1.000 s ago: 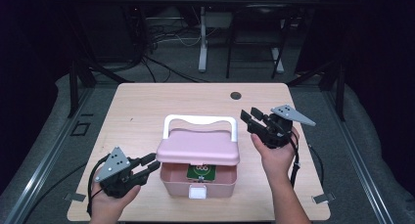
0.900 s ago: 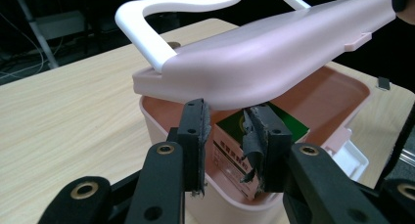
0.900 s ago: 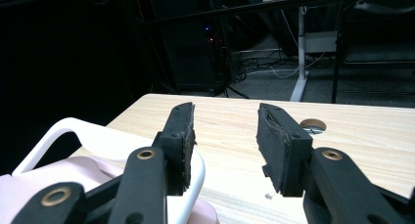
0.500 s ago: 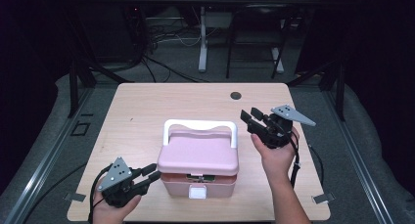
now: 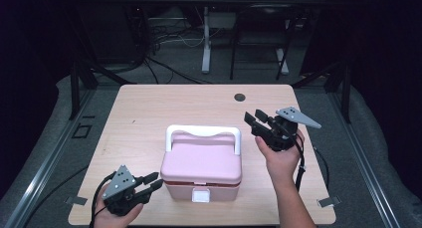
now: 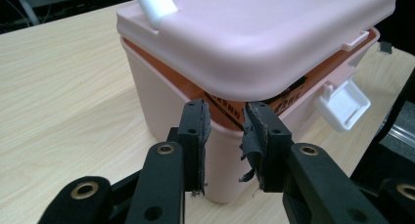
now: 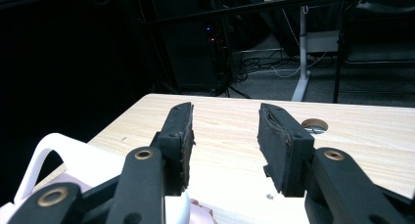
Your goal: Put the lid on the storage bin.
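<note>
Beneath the left gripper [image 5: 155, 180] and the right gripper [image 5: 254, 117]: pale wooden table [image 5: 149, 108]. Ahead of the right gripper, near the table's far edge: round cable hole [image 5: 240, 96]. Far beyond it, on grey carpet [image 5: 54, 113]: white desk leg [image 5: 206, 44], loose cables [image 5: 164, 39]. Outward of each gripper, at the near table corners: grey tape strips [image 5: 326, 202].

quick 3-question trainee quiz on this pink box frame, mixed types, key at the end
1. True or false: the box lid is fully shut.
2. Which gripper is nearer the front latch? A) left gripper B) right gripper
3. What colour is the handle?

Key:
1. False; the lid sits ajar, orange showing beneath it in the left gripper view.
2. A
3. White
</note>
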`<state>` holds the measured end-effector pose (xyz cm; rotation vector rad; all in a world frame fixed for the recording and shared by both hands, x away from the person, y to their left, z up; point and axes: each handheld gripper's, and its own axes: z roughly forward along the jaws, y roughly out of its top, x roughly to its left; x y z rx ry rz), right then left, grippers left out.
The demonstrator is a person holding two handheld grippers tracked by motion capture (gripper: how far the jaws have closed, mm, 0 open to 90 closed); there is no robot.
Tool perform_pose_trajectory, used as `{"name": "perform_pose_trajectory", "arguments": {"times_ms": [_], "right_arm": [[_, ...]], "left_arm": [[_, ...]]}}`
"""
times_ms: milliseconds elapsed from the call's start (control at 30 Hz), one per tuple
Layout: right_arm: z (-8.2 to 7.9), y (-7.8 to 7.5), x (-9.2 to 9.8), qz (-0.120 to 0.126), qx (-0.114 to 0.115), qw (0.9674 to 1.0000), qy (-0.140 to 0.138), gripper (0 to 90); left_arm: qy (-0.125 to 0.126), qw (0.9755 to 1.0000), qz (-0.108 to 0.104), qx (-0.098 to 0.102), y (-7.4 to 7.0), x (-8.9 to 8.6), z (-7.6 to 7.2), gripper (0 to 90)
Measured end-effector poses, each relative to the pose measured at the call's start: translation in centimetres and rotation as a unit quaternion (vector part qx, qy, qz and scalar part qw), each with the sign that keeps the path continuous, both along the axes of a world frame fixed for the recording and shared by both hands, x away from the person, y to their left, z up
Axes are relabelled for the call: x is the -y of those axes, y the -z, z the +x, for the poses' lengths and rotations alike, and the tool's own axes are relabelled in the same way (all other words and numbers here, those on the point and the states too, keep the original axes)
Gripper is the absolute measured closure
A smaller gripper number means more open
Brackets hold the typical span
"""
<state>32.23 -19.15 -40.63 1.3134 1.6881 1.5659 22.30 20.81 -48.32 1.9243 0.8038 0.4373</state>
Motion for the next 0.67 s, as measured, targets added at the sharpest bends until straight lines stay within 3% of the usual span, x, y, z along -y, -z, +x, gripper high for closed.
{"name": "perform_pose_trajectory", "arguments": {"times_ms": [100,200,433,667], "right_arm": [[0.0,0.0,0.1,0.001,0.002,1.0000,0.001,56.1],[0.0,0.0,0.1,0.002,-0.001,1.0000,0.002,56.1],[0.0,0.0,0.0,0.001,0.000,1.0000,-0.001,56.1],[0.1,0.1,0.2,0.003,-0.001,1.0000,0.000,55.7]], "left_arm": [[-0.004,0.9999,0.008,-0.006,0.4,-0.2,-0.1,69.9],[-0.012,0.9998,-0.004,-0.014,0.7,-0.6,0.0,70.3],[-0.022,0.9996,-0.005,-0.015,0.8,-1.1,0.3,69.5],[-0.037,0.9989,-0.023,-0.015,0.7,-1.7,0.6,61.5]]}}
